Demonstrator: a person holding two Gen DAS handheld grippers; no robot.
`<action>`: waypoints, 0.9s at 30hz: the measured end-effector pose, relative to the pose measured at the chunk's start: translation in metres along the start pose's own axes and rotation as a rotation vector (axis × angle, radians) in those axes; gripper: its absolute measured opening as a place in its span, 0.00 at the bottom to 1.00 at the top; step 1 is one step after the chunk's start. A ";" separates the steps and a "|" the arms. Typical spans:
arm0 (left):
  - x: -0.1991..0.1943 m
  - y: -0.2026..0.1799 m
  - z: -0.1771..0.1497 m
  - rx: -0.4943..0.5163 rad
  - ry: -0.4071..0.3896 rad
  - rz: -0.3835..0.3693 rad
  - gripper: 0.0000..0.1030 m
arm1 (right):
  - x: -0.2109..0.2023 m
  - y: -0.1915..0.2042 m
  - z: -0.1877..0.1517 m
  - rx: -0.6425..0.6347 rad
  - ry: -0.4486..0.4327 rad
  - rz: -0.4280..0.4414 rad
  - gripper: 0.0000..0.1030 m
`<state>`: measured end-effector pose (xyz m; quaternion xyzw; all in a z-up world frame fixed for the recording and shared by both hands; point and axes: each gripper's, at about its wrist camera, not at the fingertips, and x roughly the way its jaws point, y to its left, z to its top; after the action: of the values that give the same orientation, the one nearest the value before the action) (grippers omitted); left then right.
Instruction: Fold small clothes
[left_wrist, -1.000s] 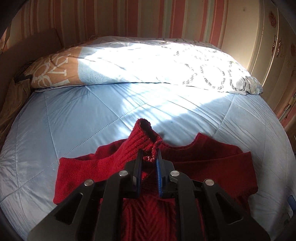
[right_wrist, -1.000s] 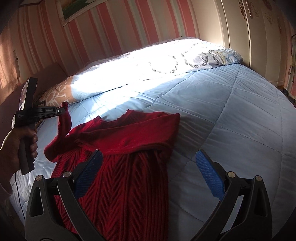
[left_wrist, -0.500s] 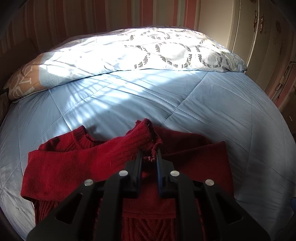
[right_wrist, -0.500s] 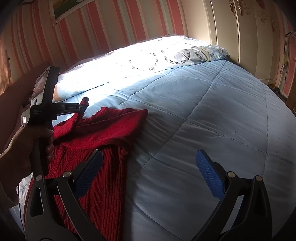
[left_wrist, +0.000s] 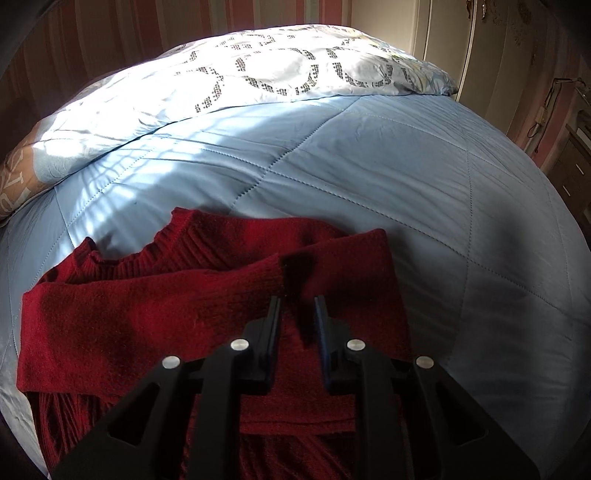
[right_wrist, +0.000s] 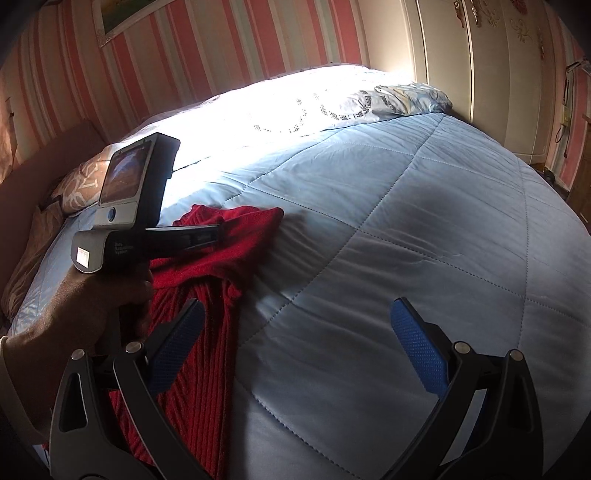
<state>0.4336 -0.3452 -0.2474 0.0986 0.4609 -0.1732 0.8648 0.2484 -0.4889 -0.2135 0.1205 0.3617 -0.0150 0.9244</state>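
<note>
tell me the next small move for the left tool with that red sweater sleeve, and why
Probably back the left tool straight off. Its fingers stand slightly parted with nothing visibly pinched between them, and the sleeve lies flat across the chest of the red sweater, cuff just ahead of the tips. The right tool is wide open over the blue quilt, free for the next fold.

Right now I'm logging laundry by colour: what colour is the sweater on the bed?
Deep red sweater, with a ribbed knit body; clearest in the left wrist view.
</note>
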 end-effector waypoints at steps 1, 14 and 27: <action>0.001 -0.004 -0.002 0.009 0.001 -0.011 0.18 | 0.000 0.000 0.000 -0.001 0.001 -0.001 0.97; -0.084 0.036 -0.024 0.017 -0.153 0.097 0.87 | -0.030 0.029 0.011 -0.025 -0.029 -0.012 0.97; -0.084 0.237 -0.068 -0.278 -0.101 0.290 0.87 | 0.046 0.110 0.042 -0.080 0.013 -0.039 0.97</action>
<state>0.4310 -0.0869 -0.2133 0.0348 0.4173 0.0135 0.9080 0.3235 -0.3895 -0.1913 0.0766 0.3701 -0.0180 0.9256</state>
